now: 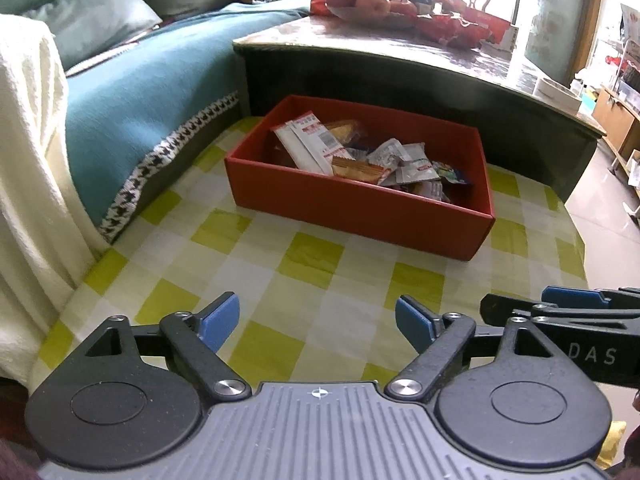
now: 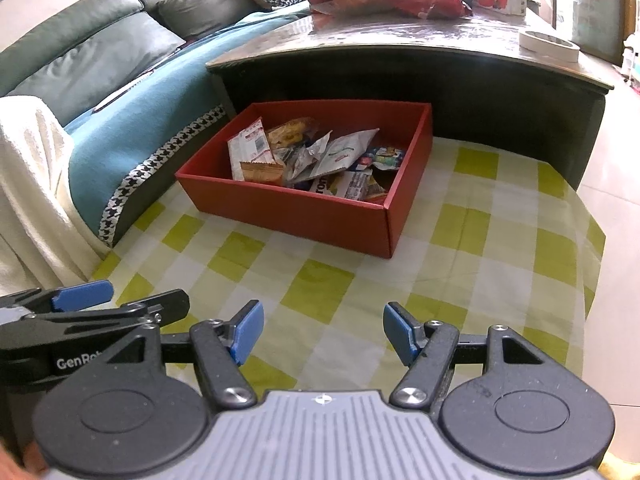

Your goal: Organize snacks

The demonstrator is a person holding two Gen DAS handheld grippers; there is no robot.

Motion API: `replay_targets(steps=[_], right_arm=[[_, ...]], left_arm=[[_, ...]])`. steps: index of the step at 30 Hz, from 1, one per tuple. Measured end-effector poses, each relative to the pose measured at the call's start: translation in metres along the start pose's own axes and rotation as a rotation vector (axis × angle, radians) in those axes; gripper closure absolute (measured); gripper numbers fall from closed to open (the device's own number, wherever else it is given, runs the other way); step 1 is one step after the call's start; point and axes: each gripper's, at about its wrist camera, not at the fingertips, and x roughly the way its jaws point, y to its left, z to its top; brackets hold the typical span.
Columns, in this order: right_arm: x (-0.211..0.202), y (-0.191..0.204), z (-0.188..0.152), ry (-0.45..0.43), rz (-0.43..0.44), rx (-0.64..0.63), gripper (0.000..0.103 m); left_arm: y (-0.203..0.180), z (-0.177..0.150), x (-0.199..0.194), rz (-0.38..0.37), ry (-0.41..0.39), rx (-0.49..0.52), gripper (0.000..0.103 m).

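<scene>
A red open box (image 1: 352, 208) (image 2: 288, 204) sits on a green-and-white checked cloth (image 1: 304, 264) (image 2: 472, 248), filled with several wrapped snacks (image 1: 360, 160) (image 2: 320, 156). My left gripper (image 1: 316, 322) hovers over the cloth well short of the box, open, with nothing between its blue pads. My right gripper (image 2: 323, 332) hangs beside it, likewise open and empty. In each wrist view the other gripper shows at the edge: the right one (image 1: 568, 300), the left one (image 2: 80, 298).
A sofa with a teal cover (image 1: 152, 92) and a cream blanket (image 1: 28, 160) flanks the cloth's left side. Behind the box stands a dark low table (image 1: 400, 76) bearing a bowl of fruit (image 1: 368, 2), red packets and a tape roll (image 2: 548, 46). Tiled floor lies right.
</scene>
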Motion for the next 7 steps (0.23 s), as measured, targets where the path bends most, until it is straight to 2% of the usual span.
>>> replay_targets(steps=[2,7], right_arm=[[-0.0011,-0.0008,0.0005,-0.005,0.003,0.006,0.035],[-0.0015,-0.0020,0.0001,-0.006,-0.001,0.011,0.034]], left_arm=[[0.0017,0.0003,-0.0017,0.015,-0.012,0.000,0.007],[0.0040,0.0012,-0.0055,0.029,-0.029,-0.002,0.006]])
